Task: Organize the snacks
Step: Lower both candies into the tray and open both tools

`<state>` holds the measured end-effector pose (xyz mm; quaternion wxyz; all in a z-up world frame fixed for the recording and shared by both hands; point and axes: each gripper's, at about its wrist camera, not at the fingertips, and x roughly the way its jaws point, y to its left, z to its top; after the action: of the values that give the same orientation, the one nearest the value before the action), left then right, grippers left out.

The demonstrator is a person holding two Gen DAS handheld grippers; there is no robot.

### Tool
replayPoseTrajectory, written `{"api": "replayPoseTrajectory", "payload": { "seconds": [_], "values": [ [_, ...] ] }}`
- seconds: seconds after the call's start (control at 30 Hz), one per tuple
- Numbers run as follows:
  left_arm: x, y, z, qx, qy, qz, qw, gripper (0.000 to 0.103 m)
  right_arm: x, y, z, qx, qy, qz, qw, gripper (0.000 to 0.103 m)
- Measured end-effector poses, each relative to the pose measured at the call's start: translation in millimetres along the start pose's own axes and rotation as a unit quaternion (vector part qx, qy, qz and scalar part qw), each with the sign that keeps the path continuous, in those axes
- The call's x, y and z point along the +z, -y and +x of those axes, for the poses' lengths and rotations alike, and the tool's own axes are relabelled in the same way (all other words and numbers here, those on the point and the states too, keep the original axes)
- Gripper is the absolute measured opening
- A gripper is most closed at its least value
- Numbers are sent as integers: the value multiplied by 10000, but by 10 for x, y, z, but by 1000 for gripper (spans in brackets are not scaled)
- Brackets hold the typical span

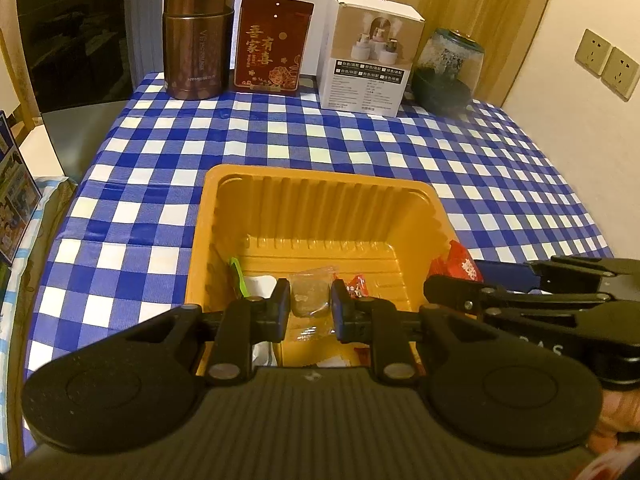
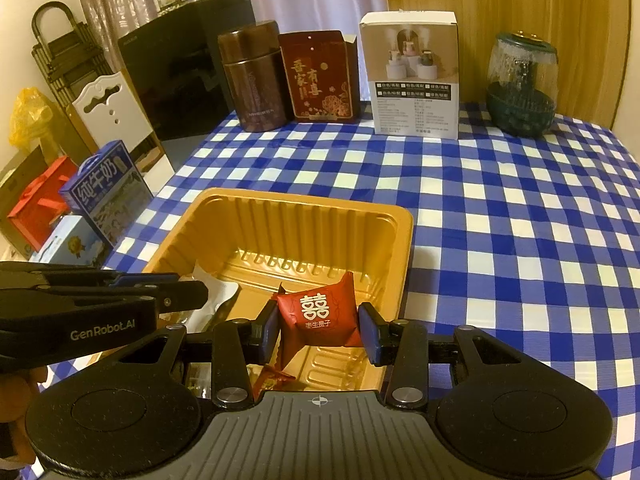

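An orange plastic tray sits on the blue checked tablecloth; it also shows in the right wrist view. My left gripper is shut on a clear-wrapped brown snack just above the tray floor. My right gripper is shut on a red snack packet with white characters, held over the tray's near right part; the packet also shows in the left wrist view. A green-and-white packet and a small red candy lie in the tray.
At the table's back stand a brown flask, a red box, a white carton and a glass dome ornament. A black appliance and milk cartons stand left of the table.
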<state>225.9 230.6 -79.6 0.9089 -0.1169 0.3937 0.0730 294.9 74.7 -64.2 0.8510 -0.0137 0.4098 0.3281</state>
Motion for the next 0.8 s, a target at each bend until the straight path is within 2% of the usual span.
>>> {"api": "replayPoseTrajectory", "payload": {
  "seconds": [0.13,0.2,0.8],
  "values": [
    [1,12,38,38,-35,27,10000,20,6,4,-3,1,0,17,10000,43],
    [-7,7,20,42,-27,5,10000,29,9,10,-12,2,8,21,10000,43],
    [-21,-131,-175,140,133,129,9997,30,91,-40,14,158,-28,95,9998,43]
  ]
}}
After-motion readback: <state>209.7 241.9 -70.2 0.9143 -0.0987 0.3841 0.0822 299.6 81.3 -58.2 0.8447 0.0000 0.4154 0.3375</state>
